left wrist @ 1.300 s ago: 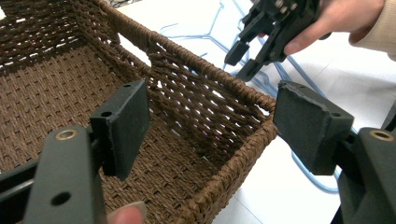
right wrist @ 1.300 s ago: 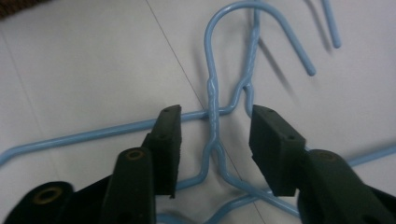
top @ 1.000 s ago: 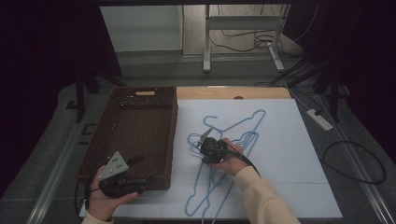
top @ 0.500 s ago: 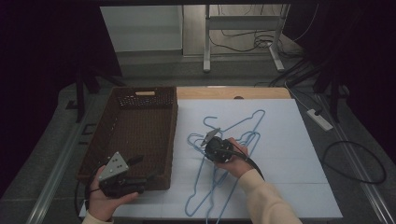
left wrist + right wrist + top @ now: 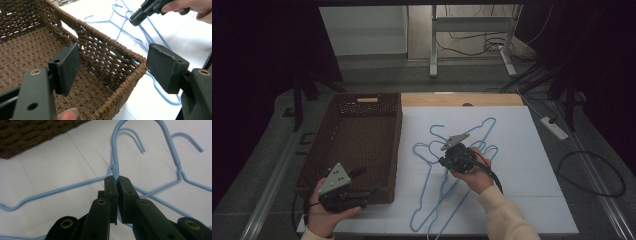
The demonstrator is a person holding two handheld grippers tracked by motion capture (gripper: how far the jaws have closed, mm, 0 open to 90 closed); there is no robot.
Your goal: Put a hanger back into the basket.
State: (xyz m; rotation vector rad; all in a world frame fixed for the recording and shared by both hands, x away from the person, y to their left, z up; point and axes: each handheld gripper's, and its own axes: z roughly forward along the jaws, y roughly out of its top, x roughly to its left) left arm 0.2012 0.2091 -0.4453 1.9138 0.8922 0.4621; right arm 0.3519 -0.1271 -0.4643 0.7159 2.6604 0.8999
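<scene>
The right gripper [image 5: 117, 180], low in the middle of the right gripper view, has its jaws clamped tight on the neck of a blue wire hanger [image 5: 115, 157], just below the hook, which curls up toward the top of the frame; gripping at the neck looks sensible, since the thin wire is twisted thicker there and the hanger should dangle balanced from it. Two more hangers [image 5: 178, 165] lie around it on the white surface [image 5: 62, 162], their wires crossing under the held one, so I would guess a slow lift is needed to keep them from snagging. In the high view the right gripper [image 5: 451, 156] sits at the centre of the frame over the tangle of blue hangers [image 5: 432, 200], while the left gripper [image 5: 362, 182] waits at lower left, jaws spread wide with nothing between them, at the near corner of the brown woven basket [image 5: 397, 150]. That basket stands just left of the hangers, apparently ready to receive them, and looks empty in the left gripper view [image 5: 30, 50]
</scene>
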